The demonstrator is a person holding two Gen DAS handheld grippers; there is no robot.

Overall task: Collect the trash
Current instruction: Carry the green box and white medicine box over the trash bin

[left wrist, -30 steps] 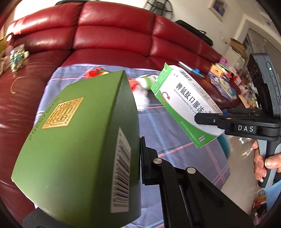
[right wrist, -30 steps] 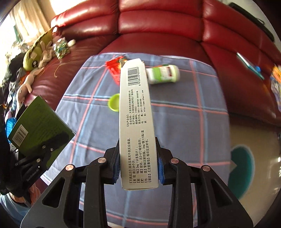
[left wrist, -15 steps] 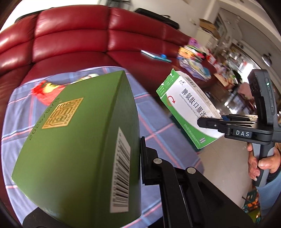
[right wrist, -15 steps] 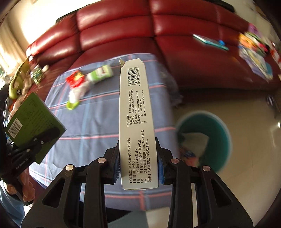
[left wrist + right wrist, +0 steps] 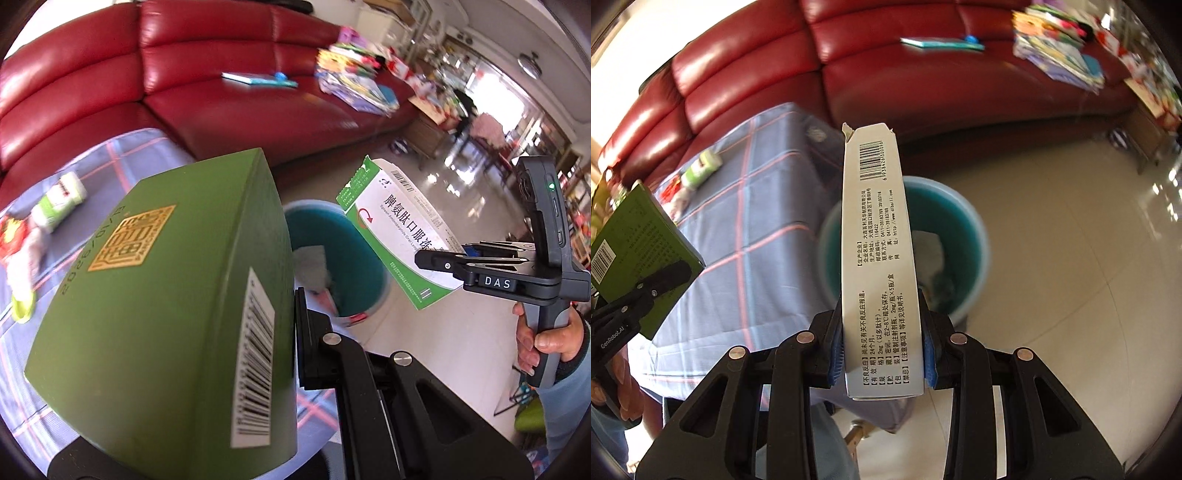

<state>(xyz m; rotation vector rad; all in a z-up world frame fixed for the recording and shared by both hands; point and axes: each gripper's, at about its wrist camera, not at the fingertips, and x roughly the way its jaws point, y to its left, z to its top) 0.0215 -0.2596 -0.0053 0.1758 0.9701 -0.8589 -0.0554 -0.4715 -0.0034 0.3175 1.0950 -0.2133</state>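
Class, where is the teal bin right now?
The teal bin stands on the floor beside the cloth-covered table, right of it in the right wrist view, beyond the white box.

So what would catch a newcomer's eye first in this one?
The green box clamped in the left gripper fills the left wrist view. The right gripper pinches a white and green medicine carton above the teal bin, which stands on the floor beside the plaid-covered table.

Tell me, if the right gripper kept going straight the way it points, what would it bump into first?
Probably the teal bin: the right gripper, shut on the white medicine box, aims into it. Depth is unclear.
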